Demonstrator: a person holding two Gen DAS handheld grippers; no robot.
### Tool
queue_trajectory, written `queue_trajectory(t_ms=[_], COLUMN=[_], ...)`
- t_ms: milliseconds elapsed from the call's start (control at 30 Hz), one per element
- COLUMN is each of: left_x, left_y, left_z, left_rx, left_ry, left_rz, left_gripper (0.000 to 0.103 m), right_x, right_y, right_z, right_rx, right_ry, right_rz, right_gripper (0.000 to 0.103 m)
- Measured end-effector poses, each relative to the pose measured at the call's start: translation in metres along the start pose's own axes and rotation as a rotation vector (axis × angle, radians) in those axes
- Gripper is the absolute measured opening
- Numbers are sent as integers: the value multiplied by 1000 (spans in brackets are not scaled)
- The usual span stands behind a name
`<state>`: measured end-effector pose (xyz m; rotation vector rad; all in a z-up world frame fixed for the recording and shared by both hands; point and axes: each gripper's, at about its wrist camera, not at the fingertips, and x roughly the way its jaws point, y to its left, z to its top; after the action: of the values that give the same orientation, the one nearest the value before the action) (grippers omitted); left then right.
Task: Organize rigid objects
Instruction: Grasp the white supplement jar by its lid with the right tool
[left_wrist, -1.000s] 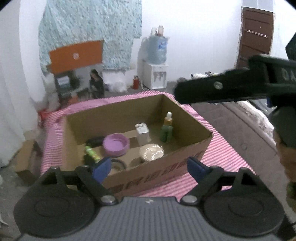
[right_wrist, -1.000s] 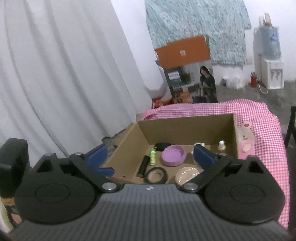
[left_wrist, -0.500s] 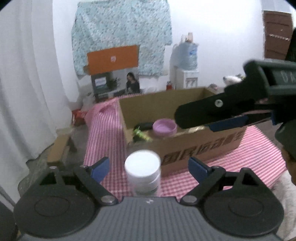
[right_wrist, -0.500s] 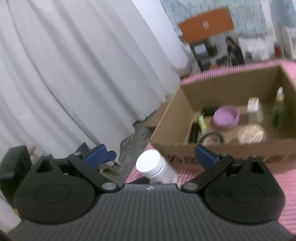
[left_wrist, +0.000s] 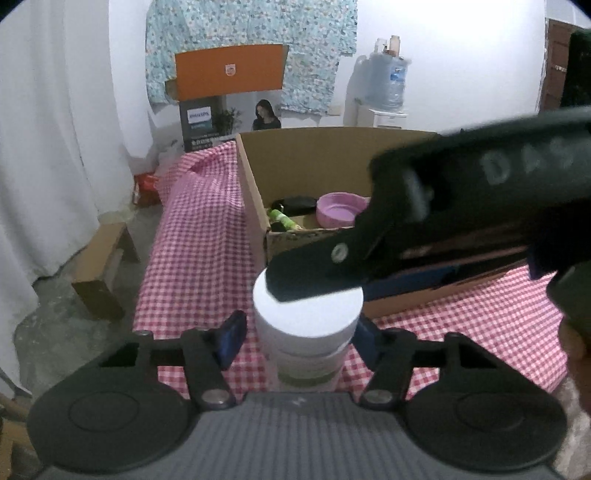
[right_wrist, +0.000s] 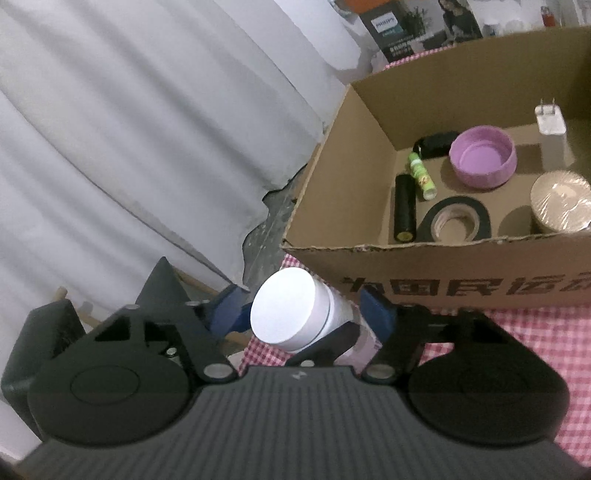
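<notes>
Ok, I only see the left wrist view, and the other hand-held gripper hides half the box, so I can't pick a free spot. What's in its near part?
Observer: A black tape roll lies flat by the near wall of the cardboard box.
Operator: Anything right of it?
Observer: A round film-wrapped pack, also by that wall.
Operator: Does the right hand-held gripper have the white-lidded jar?
Observer: The jar is between its closing jaws; the pads don't press it yet.

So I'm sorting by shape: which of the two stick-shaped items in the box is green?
The green tube, lying nearer the purple lid. The black cylinder beside it, next to the tape roll, is longer and plain.
</notes>
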<state>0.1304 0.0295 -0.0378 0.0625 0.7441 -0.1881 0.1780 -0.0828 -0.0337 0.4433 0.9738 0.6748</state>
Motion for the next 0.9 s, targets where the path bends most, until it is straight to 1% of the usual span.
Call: queue_trajectory(t_ms=[67,167,200,500,700,900], left_x=[1,5,7,7,-2,-17], left_y=[0,-1,-2,-7,-14,-21], left_z=[-1,-2,-2,2,4,4], left_rx=[-2,-6,-10,-18,-15,-9], left_ry=[6,21,25,37,30,13], left_rz=[-9,-6,-8,5,13,19], left_gripper=[57,57,54,54,54,54], right_x=[2,6,6,0,-11,-30], right_y=[-2,-7,-8,-10,-8,-1], right_z=[0,1,1,1,-2,-8], right_rx=[14,27,34,55,54,42], right_ry=[12,19,20,24,15,-7], right_rz=[6,12,16,22,29,41], right_gripper=[52,51,51,49,49,50])
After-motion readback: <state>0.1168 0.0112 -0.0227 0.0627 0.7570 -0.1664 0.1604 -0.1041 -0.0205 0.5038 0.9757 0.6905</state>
